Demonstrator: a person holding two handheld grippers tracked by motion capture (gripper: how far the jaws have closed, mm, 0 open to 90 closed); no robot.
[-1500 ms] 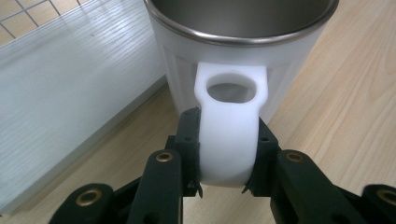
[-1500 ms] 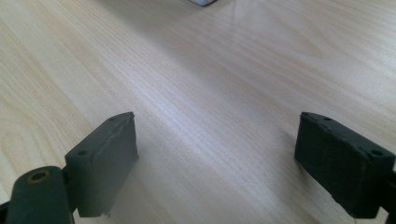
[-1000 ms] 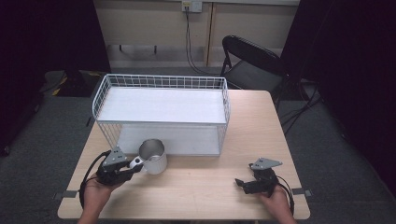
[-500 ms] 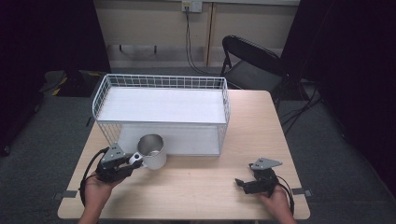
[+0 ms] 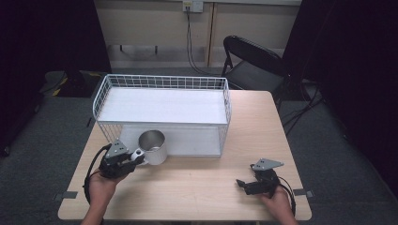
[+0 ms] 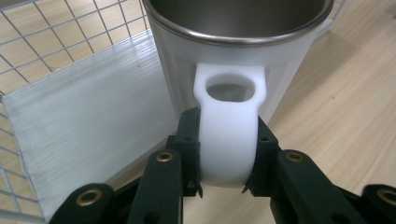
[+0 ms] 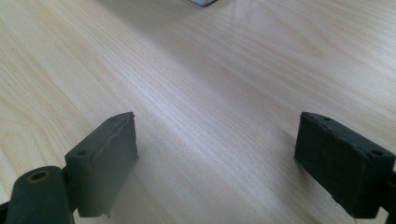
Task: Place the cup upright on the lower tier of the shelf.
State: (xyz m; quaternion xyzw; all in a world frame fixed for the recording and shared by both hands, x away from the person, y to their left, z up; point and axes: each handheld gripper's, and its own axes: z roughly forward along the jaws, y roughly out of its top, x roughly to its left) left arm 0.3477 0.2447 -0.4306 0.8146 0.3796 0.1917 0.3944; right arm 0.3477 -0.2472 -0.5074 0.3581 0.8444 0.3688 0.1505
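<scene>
A white mug [image 5: 153,147] with a steel-lined inside is held just in front of the wire rack [image 5: 162,112]. My left gripper [image 5: 135,158] is shut on the mug's white handle [image 6: 229,135], its jaws pressing both sides of the loop. In the left gripper view the mug [image 6: 233,51] stands upright right ahead, against the rack's lower shelf [image 6: 88,135]. My right gripper [image 5: 241,183] rests low over the bare wooden table [image 7: 210,74] at the front right, open with nothing between its fingers.
The white two-level wire rack takes up the back middle of the table [image 5: 253,140]. A black folding chair [image 5: 256,61] stands behind the table's far right corner. Bare wood lies between the two grippers.
My left gripper has carried the mug a little farther from me, up toward the rack's lower shelf. The right gripper has stayed where it was.
</scene>
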